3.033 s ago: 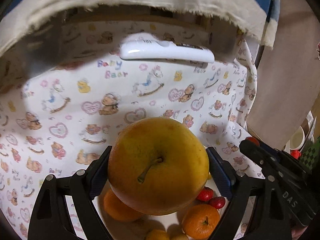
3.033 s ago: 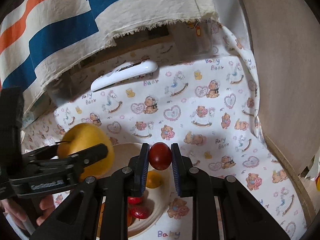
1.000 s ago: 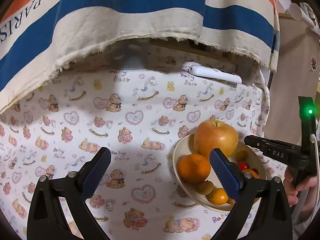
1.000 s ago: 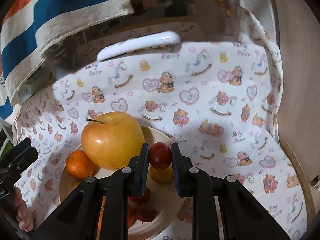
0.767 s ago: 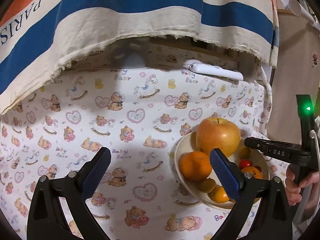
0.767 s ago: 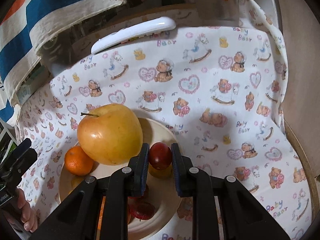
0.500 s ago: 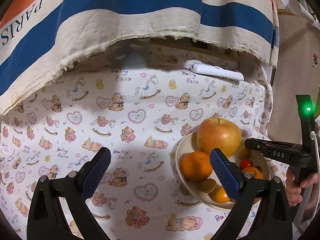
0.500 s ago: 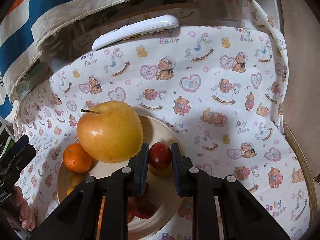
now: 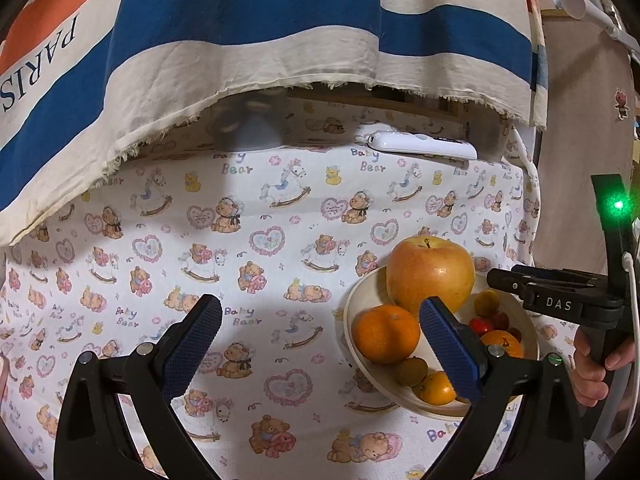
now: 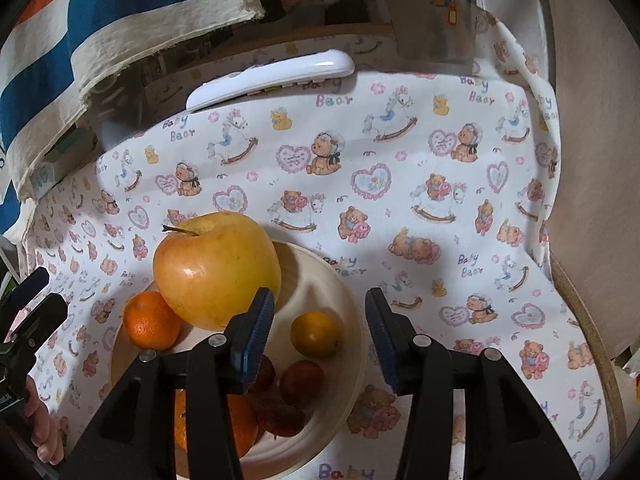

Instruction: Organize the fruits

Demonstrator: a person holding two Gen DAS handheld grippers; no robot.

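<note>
A cream plate (image 10: 344,300) on the bear-print cloth holds a big yellow apple (image 10: 218,270), an orange (image 10: 150,326), a small yellow fruit (image 10: 316,334), dark red small fruits (image 10: 302,382) and another orange low down. My right gripper (image 10: 318,338) is open and empty just above the plate's right part. In the left wrist view the plate (image 9: 354,312) sits at the right with the apple (image 9: 430,274) and orange (image 9: 386,334). My left gripper (image 9: 320,344) is open and empty, left of the plate. The right gripper (image 9: 504,278) shows there above the plate.
A white remote (image 10: 272,78) lies at the cloth's far edge, also in the left wrist view (image 9: 422,146). A striped "PARIS" cloth (image 9: 240,40) hangs over the back. A wooden panel (image 10: 600,120) and a curved table edge (image 10: 592,340) bound the right.
My right gripper has opened and let go of the dark red fruit, which now lies on the plate. My left gripper has stayed open and nearly still.
</note>
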